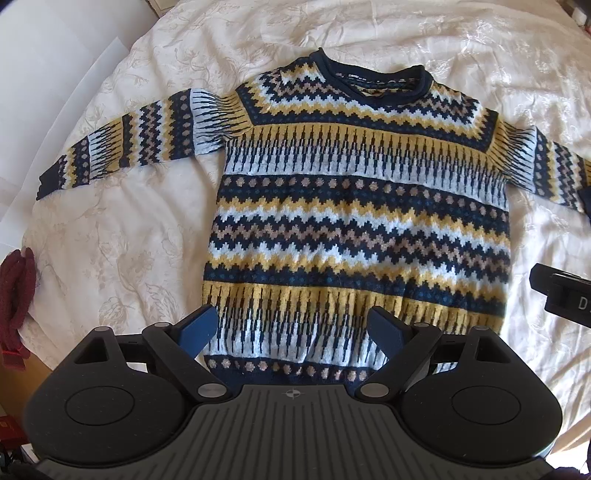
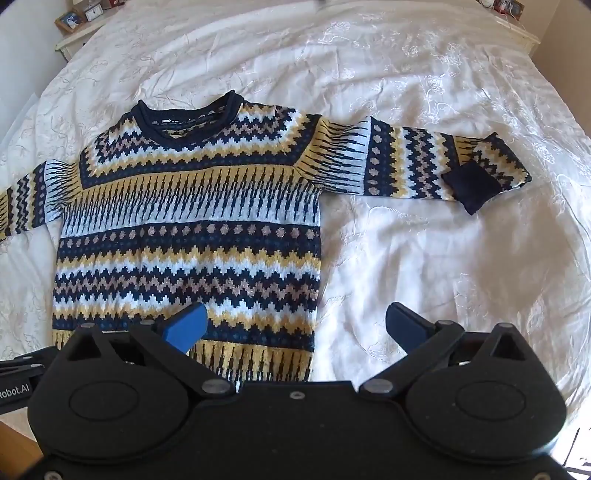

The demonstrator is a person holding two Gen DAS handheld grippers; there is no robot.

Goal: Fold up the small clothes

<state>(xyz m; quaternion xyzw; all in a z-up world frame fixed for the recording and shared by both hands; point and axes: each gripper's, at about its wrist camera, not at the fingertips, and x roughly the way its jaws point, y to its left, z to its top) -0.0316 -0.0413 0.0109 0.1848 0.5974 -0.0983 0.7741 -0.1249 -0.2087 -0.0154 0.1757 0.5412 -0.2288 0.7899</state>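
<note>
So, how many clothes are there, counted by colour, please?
Navy, yellow and white patterned knitted sweater: 1
Dark red knitted garment at the bed's edge: 1
Total: 2

My left wrist view looks steeply down from above the near edge of the bed (image 1: pixel 369 33), close over the hem of the sweater (image 1: pixel 354 206), with its own left gripper (image 1: pixel 293 332) at 6 o'clock and the collar toward 12. My right wrist view faces the same way from a spot further right, so the sweater (image 2: pixel 188 229) sits toward 9 o'clock and open bedspread (image 2: pixel 424 258) fills 3 o'clock, the right gripper (image 2: pixel 297 326) at 6. Both views share the sweater body, collar and surrounding bedspread; each catches the other rig at its side edge.
</note>
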